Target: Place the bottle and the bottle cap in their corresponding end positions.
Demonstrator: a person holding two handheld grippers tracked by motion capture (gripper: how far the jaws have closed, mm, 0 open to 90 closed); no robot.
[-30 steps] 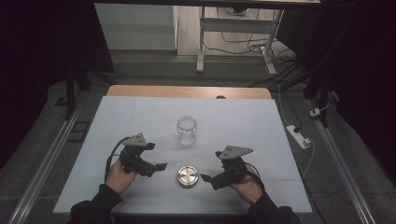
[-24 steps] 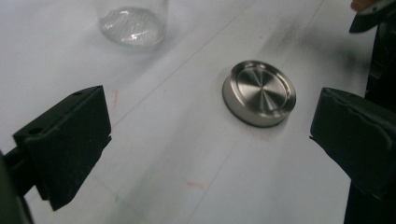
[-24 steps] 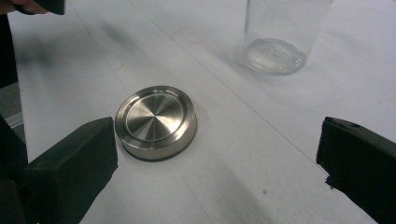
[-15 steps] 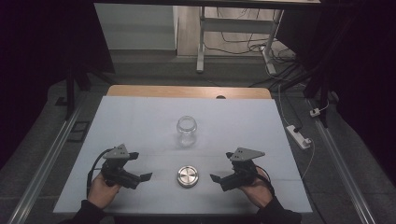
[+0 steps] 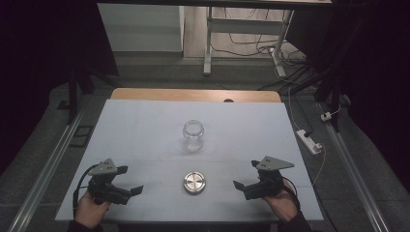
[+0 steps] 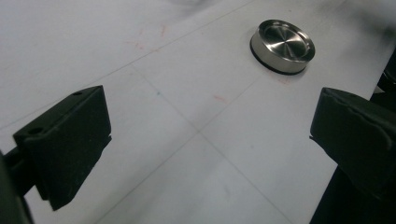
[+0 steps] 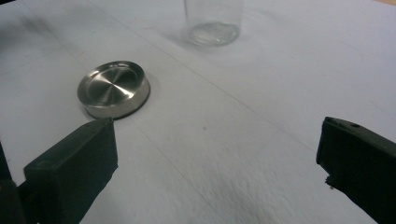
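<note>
A clear glass jar [image 5: 193, 134] stands upright and open-topped in the middle of the white table [image 5: 145, 121]; its base [image 7: 214, 28] shows at the top of the right gripper view. A round metal lid [image 5: 194, 182] [image 6: 281, 45] [image 7: 114, 88] lies flat in front of the jar, near the front edge. My left gripper [image 5: 129, 182] is held at the front left, open and empty, pointing toward the lid. My right gripper [image 5: 245, 178] is held at the front right, also open and empty, some way from the lid.
A bare wooden strip [image 5: 193, 94] runs along the table's far edge. A white power strip [image 5: 309, 141] with a cable lies on the floor to the right. Metal rails [image 5: 43, 179] flank the table, and a desk frame [image 5: 241, 34] stands behind.
Both hands have pulled back and outward from the lid toward the front corners. The lid and the jar have stayed where they were.
</note>
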